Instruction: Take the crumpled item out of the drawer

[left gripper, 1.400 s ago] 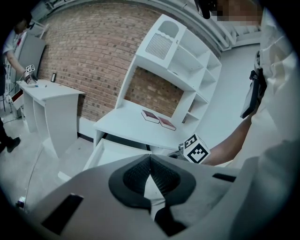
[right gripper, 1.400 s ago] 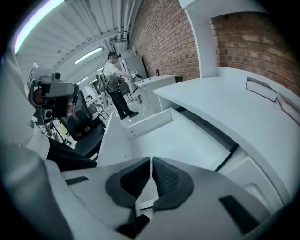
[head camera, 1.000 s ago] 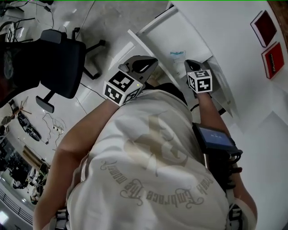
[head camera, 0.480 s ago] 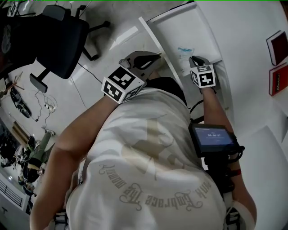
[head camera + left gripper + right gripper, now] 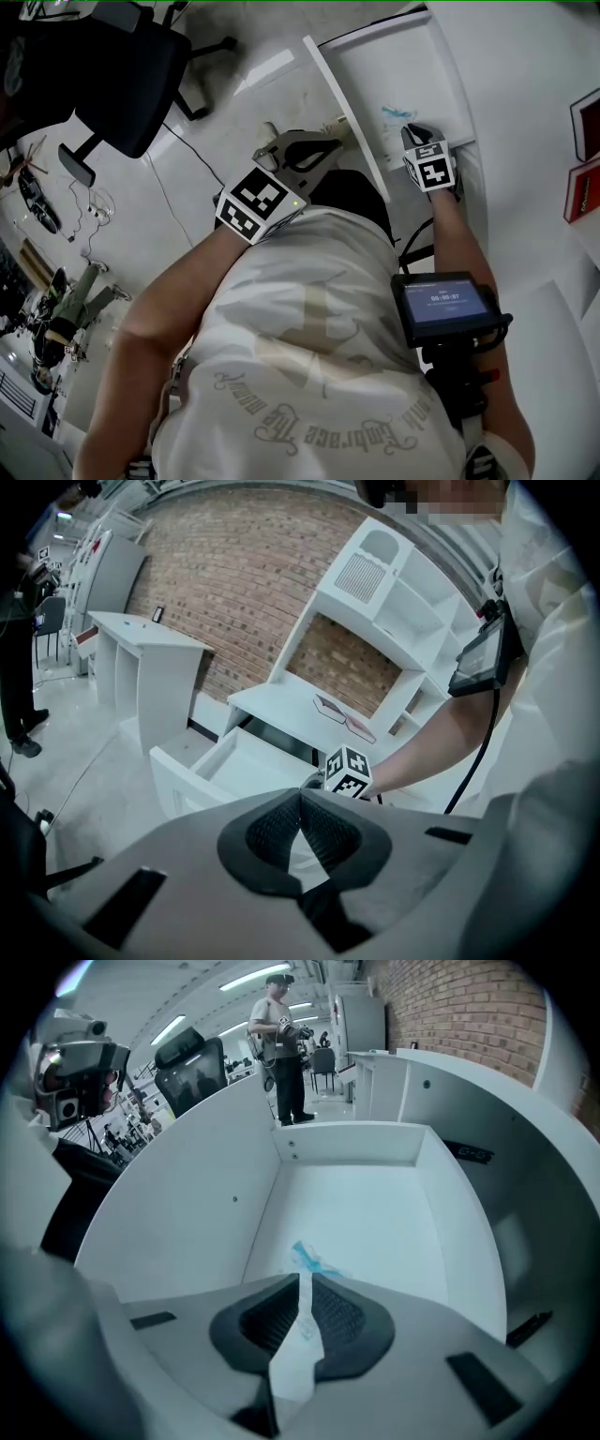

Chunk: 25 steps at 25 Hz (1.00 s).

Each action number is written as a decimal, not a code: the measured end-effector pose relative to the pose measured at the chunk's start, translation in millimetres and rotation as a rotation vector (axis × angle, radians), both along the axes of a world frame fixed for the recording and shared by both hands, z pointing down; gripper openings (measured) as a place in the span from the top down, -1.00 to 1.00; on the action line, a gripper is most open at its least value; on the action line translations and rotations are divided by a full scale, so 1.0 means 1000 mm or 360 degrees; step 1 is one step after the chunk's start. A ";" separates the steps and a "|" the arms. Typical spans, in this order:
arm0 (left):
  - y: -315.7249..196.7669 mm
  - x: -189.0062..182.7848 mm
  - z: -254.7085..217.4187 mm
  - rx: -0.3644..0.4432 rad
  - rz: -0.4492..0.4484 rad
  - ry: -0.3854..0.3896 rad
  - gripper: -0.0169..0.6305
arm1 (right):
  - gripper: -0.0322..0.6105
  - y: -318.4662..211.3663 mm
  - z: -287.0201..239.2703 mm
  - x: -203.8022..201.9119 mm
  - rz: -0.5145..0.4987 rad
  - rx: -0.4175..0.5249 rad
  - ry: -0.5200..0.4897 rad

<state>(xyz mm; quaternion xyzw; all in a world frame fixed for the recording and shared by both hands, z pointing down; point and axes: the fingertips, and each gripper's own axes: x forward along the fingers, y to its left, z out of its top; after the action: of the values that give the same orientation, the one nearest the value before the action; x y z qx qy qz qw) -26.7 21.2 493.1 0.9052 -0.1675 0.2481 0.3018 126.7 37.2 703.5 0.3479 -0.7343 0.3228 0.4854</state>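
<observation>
The white drawer [image 5: 342,94] stands pulled open. On its floor lies the crumpled item [image 5: 396,114], a small white and light-blue wad. My right gripper [image 5: 410,132] reaches down into the drawer, jaws shut, its tips just short of the item. In the right gripper view [image 5: 302,1281] the item [image 5: 309,1258] shows right beyond the closed tips, near the drawer's left wall [image 5: 187,1204]. My left gripper [image 5: 334,142] hovers outside the drawer's front edge, shut and empty. The left gripper view [image 5: 302,799] looks over the drawer [image 5: 234,761] at the right gripper's marker cube [image 5: 348,772].
A black office chair [image 5: 131,75] stands on the floor to the left, with cables beside it. Two red books [image 5: 586,122] lie on the white desk at right. A screen device [image 5: 445,305] is strapped to the right forearm. Far off stands a person [image 5: 281,1026].
The right gripper has sunk deeper into the drawer, toward the crumpled item, and rolled. The left gripper has drifted slightly lower beside the drawer front.
</observation>
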 end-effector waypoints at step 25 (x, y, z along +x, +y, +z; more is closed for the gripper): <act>-0.002 -0.021 -0.011 -0.0029 -0.0175 -0.0067 0.89 | -0.05 0.003 0.048 0.011 -0.0304 -0.0376 0.0153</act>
<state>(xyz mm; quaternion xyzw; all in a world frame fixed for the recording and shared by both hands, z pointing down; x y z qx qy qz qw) -47.8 18.9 482.1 0.8864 -0.2210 0.2517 0.3195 137.8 40.1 751.7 0.2320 -0.6969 0.3421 0.5860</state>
